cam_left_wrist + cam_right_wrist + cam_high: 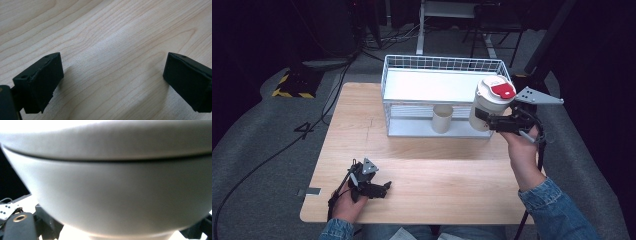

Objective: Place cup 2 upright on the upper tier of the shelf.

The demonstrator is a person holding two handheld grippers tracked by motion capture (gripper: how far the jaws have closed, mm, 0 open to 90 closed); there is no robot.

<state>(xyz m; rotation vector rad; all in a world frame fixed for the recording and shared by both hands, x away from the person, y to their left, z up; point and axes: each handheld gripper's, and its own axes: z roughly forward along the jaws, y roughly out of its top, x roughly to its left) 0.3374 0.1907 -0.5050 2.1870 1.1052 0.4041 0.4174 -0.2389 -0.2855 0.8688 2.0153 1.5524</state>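
Step in hand: the person is carrying a white canister (pixel 488 104) toward the wire basket (pixel 412 64), judged from how it hangs at the basket's near right corner.
Canister: white, upright, with a red flap on its lid (pixel 502 90); it is sitting above the table (pixel 422 170), close against the basket's right front edge.
Right gripper (pixel 484 118): it is clenching the canister's side from the right, jaws pressing on the white wall; in the right gripper view the canister body (pixel 120 202) is looming very close.
Left gripper (pixel 384 187): it is lying low on the near left of the table, jaws spread with nothing between them; the left gripper view is showing bare wood (pixel 112 55) between the pads.
Basket contents: a pale cup (pixel 442 118) is standing inside, left of the canister.
Doing it well: the canister needs to clear the rim fully before crossing, staying upright so the lid is not tipping.
Placement: a spot right of the cup is looking free.
Risk: the base catching the wire rim, or nudging the cup.
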